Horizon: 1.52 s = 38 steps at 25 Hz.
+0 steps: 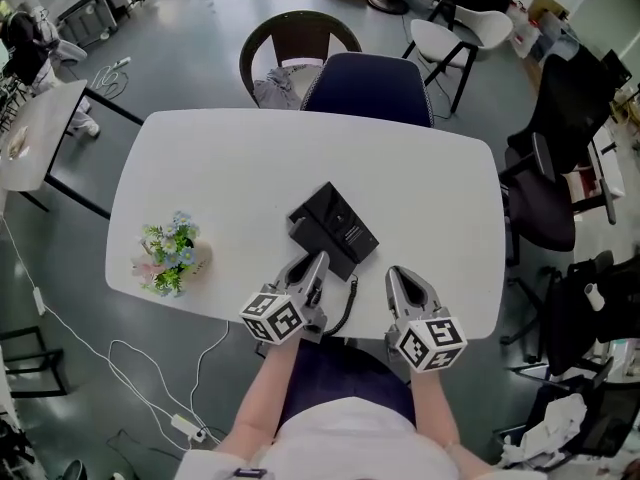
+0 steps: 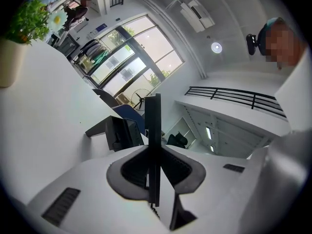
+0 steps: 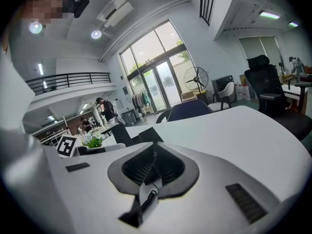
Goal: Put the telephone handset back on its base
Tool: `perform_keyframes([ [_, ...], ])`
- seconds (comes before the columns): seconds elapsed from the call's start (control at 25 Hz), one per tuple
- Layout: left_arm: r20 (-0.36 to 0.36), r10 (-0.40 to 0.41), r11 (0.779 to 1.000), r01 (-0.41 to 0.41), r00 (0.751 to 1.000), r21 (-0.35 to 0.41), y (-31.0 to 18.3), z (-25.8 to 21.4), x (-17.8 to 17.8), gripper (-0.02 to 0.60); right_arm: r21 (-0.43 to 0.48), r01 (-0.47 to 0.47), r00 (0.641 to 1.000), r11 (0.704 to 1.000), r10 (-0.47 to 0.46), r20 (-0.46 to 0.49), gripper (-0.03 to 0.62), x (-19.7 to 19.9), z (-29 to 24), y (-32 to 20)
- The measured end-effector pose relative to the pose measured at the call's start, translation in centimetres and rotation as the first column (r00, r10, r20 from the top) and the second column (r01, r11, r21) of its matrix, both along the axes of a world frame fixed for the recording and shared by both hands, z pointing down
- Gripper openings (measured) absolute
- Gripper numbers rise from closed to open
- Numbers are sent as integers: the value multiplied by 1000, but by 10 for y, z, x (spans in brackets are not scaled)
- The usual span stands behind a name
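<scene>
The black telephone base (image 1: 340, 220) lies near the middle of the white table (image 1: 430, 183), towards its near edge. My left gripper (image 1: 318, 261) sits at the base's near side, shut on the black handset (image 2: 153, 130). The handset stands edge-on between the jaws, with the base (image 2: 119, 133) just ahead and left of it. A coiled cord (image 1: 351, 303) curls from the phone down past the table edge. My right gripper (image 1: 398, 274) hovers right of the phone, its jaws together with nothing between them. The cord (image 3: 147, 201) shows below those jaws.
A small pot of flowers (image 1: 172, 253) stands at the table's left end. Behind the far edge are a blue chair (image 1: 370, 83) and a brown round-backed chair (image 1: 297, 48). Black office chairs (image 1: 550, 168) crowd the right side. The table's near edge runs just under both grippers.
</scene>
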<state>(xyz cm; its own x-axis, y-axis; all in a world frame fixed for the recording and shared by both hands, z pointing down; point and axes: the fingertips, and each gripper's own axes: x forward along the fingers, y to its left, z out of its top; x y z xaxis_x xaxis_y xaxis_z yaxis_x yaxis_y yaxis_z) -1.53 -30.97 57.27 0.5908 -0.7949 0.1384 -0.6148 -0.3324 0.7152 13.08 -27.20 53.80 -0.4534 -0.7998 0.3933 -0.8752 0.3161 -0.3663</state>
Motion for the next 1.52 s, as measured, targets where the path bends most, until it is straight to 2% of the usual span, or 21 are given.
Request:
perform_keyframes([
  [0.32, -55, 15, 998, -18, 998, -55, -12, 16, -5, 83, -30, 22, 1000, 999, -21, 17, 41, -6, 8, -9],
  [0.72, -118, 131, 978, -148, 984, -150, -21, 29, 0, 82, -53, 16, 1000, 998, -15, 27, 41, -4, 15, -14],
  [0.92, -148, 135, 962, -166, 980, -217, -22, 40, 1, 81, -61, 14, 999, 998, -12, 32, 41, -5, 19, -15],
  [1.52, -202, 141, 937, -196, 969, -289, -28, 57, -2, 83, -75, 9, 1000, 997, -7, 25, 41, -10, 24, -14],
])
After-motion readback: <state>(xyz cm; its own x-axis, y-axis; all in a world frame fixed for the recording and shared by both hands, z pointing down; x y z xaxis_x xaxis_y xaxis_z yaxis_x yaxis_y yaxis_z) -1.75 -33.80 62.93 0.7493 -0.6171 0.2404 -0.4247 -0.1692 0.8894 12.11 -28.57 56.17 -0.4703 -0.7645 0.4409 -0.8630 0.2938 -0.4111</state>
